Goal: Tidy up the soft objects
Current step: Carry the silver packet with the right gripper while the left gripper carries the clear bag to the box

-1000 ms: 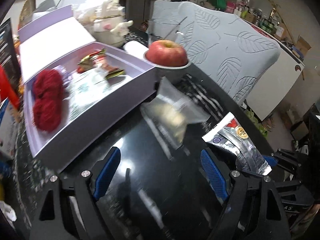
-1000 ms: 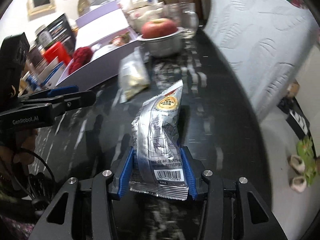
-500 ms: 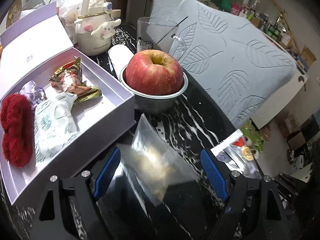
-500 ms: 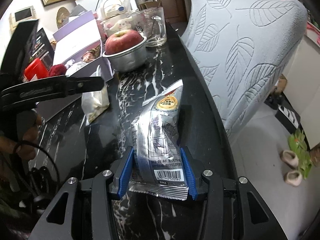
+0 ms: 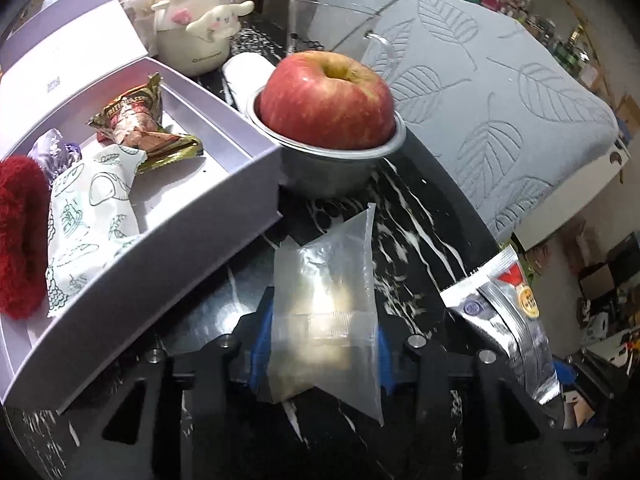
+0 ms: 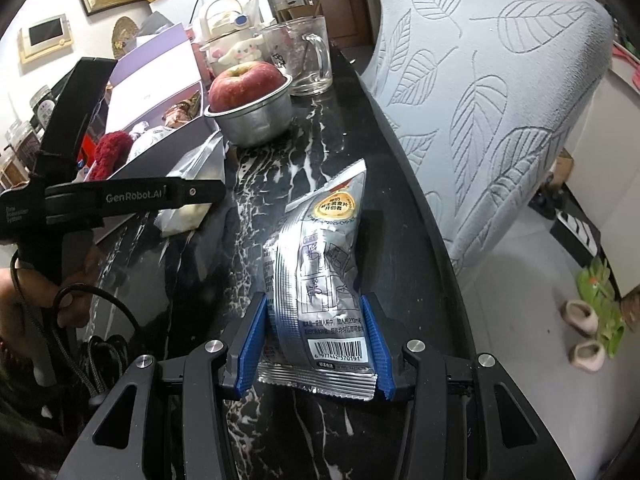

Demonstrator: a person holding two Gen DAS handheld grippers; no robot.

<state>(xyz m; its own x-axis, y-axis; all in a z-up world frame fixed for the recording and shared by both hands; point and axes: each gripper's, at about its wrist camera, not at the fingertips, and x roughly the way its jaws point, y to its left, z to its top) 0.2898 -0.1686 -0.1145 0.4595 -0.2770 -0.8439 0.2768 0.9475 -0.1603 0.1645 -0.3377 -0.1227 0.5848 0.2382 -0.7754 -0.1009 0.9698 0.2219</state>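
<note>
My left gripper (image 5: 320, 350) is shut on a clear plastic pouch (image 5: 326, 300) with pale contents, on the black marble counter beside the lilac box (image 5: 168, 236). The box holds a red fuzzy item (image 5: 18, 232), a white printed packet (image 5: 88, 220), a brown-gold snack wrapper (image 5: 136, 128) and a purple wrapped piece (image 5: 52, 152). My right gripper (image 6: 316, 348) is shut on a silver foil sachet (image 6: 320, 280) and holds it above the counter; the sachet also shows in the left wrist view (image 5: 504, 320). The left gripper (image 6: 192, 196) with the pouch (image 6: 192, 184) shows in the right wrist view.
A red apple (image 5: 326, 100) sits in a metal bowl (image 5: 332, 168) just behind the pouch. A glass mug (image 6: 304, 56) and a white cartoon kettle (image 5: 196, 32) stand farther back. A grey leaf-patterned chair (image 6: 480, 80) lines the counter's right edge (image 6: 420, 220).
My left gripper moved forward toward the bowl and closed on the clear pouch, which was lying loose before. My right gripper kept its hold on the sachet.
</note>
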